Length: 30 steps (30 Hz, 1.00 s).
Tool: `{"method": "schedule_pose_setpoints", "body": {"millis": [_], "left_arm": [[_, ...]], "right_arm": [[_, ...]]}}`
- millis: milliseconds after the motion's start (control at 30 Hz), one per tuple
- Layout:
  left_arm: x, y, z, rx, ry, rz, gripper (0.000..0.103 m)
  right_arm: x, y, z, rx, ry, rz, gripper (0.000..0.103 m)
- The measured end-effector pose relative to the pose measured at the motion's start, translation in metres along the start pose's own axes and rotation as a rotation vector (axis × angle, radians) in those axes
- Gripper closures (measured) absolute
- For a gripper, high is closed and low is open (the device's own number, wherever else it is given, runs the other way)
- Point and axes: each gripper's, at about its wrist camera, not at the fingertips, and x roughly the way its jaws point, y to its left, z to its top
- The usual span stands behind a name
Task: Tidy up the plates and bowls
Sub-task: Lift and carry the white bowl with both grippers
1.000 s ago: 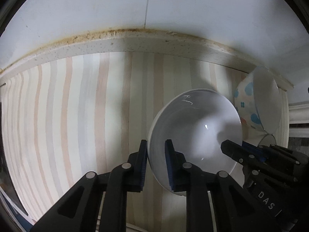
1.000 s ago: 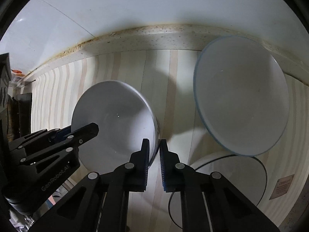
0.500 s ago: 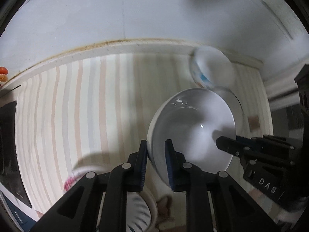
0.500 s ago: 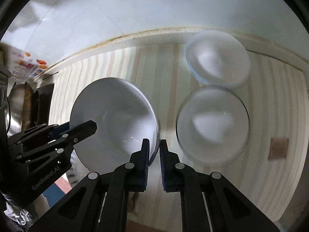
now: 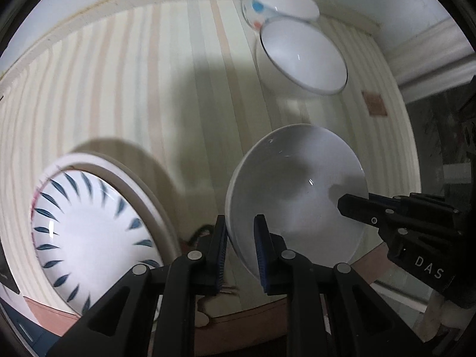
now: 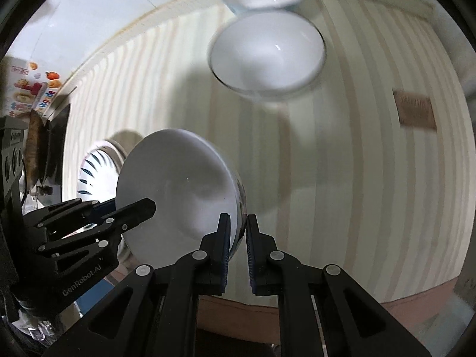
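A plain white bowl (image 5: 294,190) is held in the air above the striped desk (image 5: 134,89), clamped at opposite sides of its rim by 2 tools: the left tool (image 5: 240,250) is closed on the near-left rim, and the right tool (image 6: 238,248) is closed on the rim at the other side. In each wrist view the other tool is seen reaching onto the far rim. Both tools are pointed steeply downward, so the bowl is seen tilted on edge, its hollow facing the left camera.

At the far end of the desk, a dark-rimmed white bowl (image 5: 303,56) is set just in front of a dotted bowl (image 5: 276,0), the 2 close together; whether they touch cannot be told. A blue-leaf patterned bowl (image 5: 89,238) sits apart at the near left, apparently in a larger white dish. The task is judged partly done: the carried bowl has yet to be set down, probably with its like, and the patterned bowl looks unsorted.
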Motion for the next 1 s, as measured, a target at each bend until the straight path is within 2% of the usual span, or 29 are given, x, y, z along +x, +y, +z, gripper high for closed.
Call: {"method": "schedule_pose_setpoints", "body": {"millis": [300, 600, 667, 833, 933, 1000], "left_arm": [[0.024, -0.013, -0.006, 0.031, 0.037, 0.025, 0.087], [0.037, -0.022, -0.005, 0.042, 0.052, 0.045, 0.087], [0.038, -0.023, -0.004, 0.044, 0.054, 0.046, 0.087], [0.041, -0.032, 0.002, 0.054, 0.055, 0.057, 0.087], [0.032, -0.033, 0.0, 0.055, 0.065, 0.063, 0.087], [0.01, -0.032, -0.001, 0.059, 0.037, 0.073, 0.087]], "right_arm": [[0.019, -0.022, -0.015, 0.04, 0.01, 0.001, 0.091], [0.027, -0.021, -0.016, 0.04, 0.031, -0.011, 0.091], [0.037, -0.011, -0.016, 0.038, 0.036, -0.015, 0.091], [0.036, -0.018, -0.016, 0.045, 0.043, -0.007, 0.09], [0.035, -0.021, -0.015, 0.057, 0.057, 0.015, 0.089], [0.028, -0.023, -0.014, 0.052, 0.062, 0.022, 0.088]]}}
